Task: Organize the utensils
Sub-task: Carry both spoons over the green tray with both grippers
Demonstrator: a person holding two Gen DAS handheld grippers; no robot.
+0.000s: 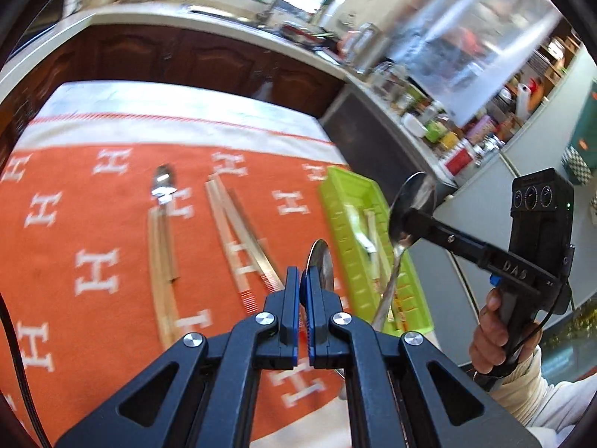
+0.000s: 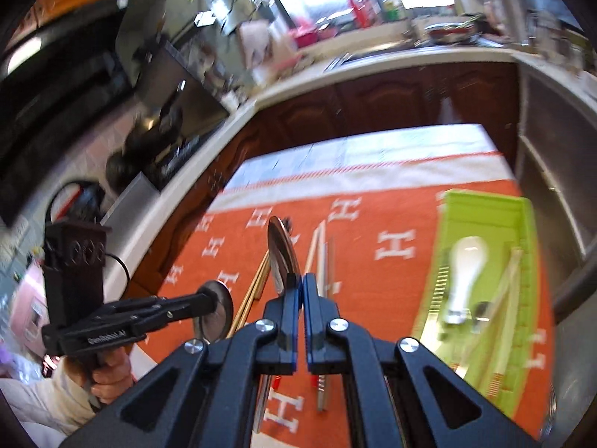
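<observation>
My left gripper (image 1: 300, 274) is shut on a metal spoon (image 1: 320, 259), whose bowl sticks up past the fingertips. My right gripper (image 1: 408, 216) is shut on a second metal spoon (image 1: 412, 201), held above the green tray (image 1: 335, 201). From the right wrist, the right gripper (image 2: 301, 278) clamps its spoon (image 2: 280, 254) edge-on, and the left gripper (image 2: 211, 300) holds its spoon (image 2: 218, 315) at the left. The tray (image 2: 485, 201) holds a white spoon (image 2: 466, 272) and pale chopsticks (image 2: 505, 291). On the orange cloth (image 1: 93, 224) lie another metal spoon (image 1: 163, 183) and two chopstick pairs (image 1: 162, 261) (image 1: 238, 231).
The cloth covers a table in a kitchen. A dark wooden cabinet front (image 1: 186, 59) and a cluttered counter (image 1: 429, 119) run behind it. A stove with a dark pot (image 2: 149, 142) stands at the left in the right wrist view. A person's hand (image 1: 492, 336) grips the right handle.
</observation>
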